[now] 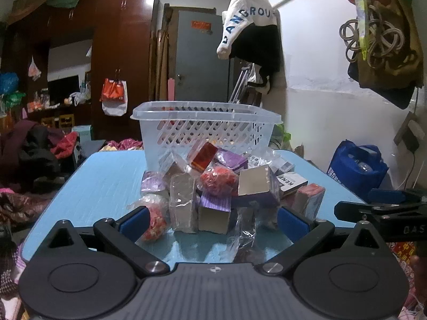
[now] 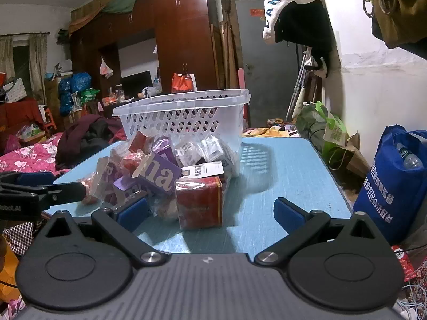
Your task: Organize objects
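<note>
Sitting on worktop: a loose heap of small packets and boxes (image 1: 213,189), piled against the near wall of the basket, roughly mid-worktop.
Heap contents: purple cartons, grey-brown boxes, red boxes, clear plastic wrappers; several pieces were bagged in crinkled film.
Purple carton (image 2: 157,177): lay tilted on the heap's near side in the right wrist view, large white letters on its face.
Red box (image 2: 200,202): stood upright at the heap's near edge, wrapped in clear film, closest of all to the right gripper.
Open-ended box (image 1: 253,182): tilted on the heap's right side in the left wrist view, hollow end facing the camera.
White box with dark print (image 1: 291,182): lay flat just behind it, lettering too skewed to read with confidence.
Basket (image 1: 205,128): white perforated plastic, upright, behind the heap and touching it; contents could not be made out through the holes.
Worktop (image 2: 288,176): pale blue, ribbed surface; bare on the right side of the heap.
Left gripper (image 1: 213,222): fingers spread wide, nothing grasped; it sat low at the near edge, the front of the heap between the blue fingertips (image 1: 134,222), contact uncertain.
Right gripper (image 2: 212,213): fingers likewise released and empty, aimed past the heap's right side, the red box just inside its left finger.
Surroundings: dark wooden wardrobe (image 2: 184,34), grey door (image 1: 202,58), hanging white garment with blue letters (image 1: 245,21), blue bag (image 2: 397,184) beside the worktop.
</note>
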The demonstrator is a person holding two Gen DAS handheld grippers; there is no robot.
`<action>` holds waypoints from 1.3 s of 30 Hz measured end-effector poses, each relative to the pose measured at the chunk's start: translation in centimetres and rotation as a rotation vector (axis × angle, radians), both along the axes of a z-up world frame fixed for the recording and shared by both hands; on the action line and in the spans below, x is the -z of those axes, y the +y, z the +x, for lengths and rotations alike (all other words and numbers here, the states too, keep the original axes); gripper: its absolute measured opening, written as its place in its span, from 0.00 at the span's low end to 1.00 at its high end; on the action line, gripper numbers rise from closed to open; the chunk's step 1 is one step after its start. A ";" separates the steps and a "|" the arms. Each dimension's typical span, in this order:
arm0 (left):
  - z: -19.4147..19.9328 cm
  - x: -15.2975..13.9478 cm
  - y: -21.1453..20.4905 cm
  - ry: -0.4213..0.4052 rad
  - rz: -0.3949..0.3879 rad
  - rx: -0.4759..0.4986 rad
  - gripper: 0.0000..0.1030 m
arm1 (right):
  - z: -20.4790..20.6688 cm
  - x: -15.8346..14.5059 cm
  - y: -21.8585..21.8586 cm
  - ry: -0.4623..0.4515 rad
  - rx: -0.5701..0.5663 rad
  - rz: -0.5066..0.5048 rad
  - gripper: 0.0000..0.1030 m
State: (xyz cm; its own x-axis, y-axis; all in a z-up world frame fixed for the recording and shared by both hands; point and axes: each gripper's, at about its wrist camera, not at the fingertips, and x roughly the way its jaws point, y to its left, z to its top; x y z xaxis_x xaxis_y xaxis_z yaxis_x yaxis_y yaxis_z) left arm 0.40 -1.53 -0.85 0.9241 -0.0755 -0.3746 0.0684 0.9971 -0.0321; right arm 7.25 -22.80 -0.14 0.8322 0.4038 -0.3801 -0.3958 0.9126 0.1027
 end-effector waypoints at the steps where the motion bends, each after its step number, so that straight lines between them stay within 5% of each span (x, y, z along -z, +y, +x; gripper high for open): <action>1: 0.0 0.0 -0.1 -0.002 0.002 0.002 0.99 | 0.0 0.0 0.0 0.001 0.000 -0.001 1.00; 39: 0.6 0.8 -0.5 0.038 0.005 -0.026 0.99 | 0.0 0.3 0.0 0.010 -0.005 0.002 1.00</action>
State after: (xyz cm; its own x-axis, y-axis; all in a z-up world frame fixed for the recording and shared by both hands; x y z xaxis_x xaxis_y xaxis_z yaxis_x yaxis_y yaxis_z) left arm 1.02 -2.02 -1.67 0.9109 -0.0499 -0.4097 0.0415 0.9987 -0.0296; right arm 7.30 -22.83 -0.47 0.8261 0.4090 -0.3878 -0.3997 0.9102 0.1084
